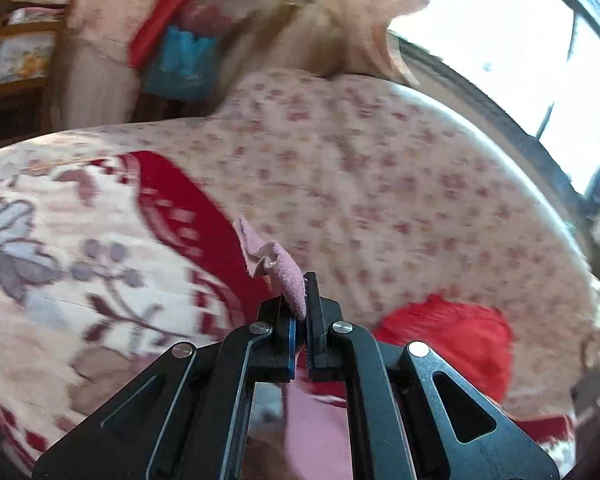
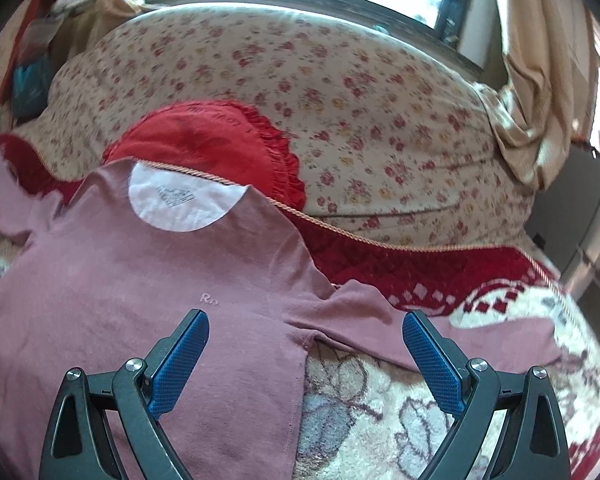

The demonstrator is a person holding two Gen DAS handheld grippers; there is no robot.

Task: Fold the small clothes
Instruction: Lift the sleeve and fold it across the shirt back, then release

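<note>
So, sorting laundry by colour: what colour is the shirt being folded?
Dusty pink shirt, white inside the collar; clearest in the right wrist view.

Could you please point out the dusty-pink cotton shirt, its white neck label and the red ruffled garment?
Dusty-pink cotton shirt [image 2: 120, 280]: right wrist view, chest.
White neck label [image 2: 180, 200]: right wrist view, centre.
Red ruffled garment [image 2: 204, 140]: right wrist view, middle.

My left claw [image 1: 300, 300] pinches a fold of pink shirt [image 1: 288, 276], and the rest of the cloth drops out of sight behind my black linkage. The shelves [image 1: 18, 52] and blue bag [image 1: 180, 64] beyond smear into blur. From my right, the shirt's hem runs off the bottom edge and 1 sleeve [image 2: 4, 184] is cut at the left.
</note>
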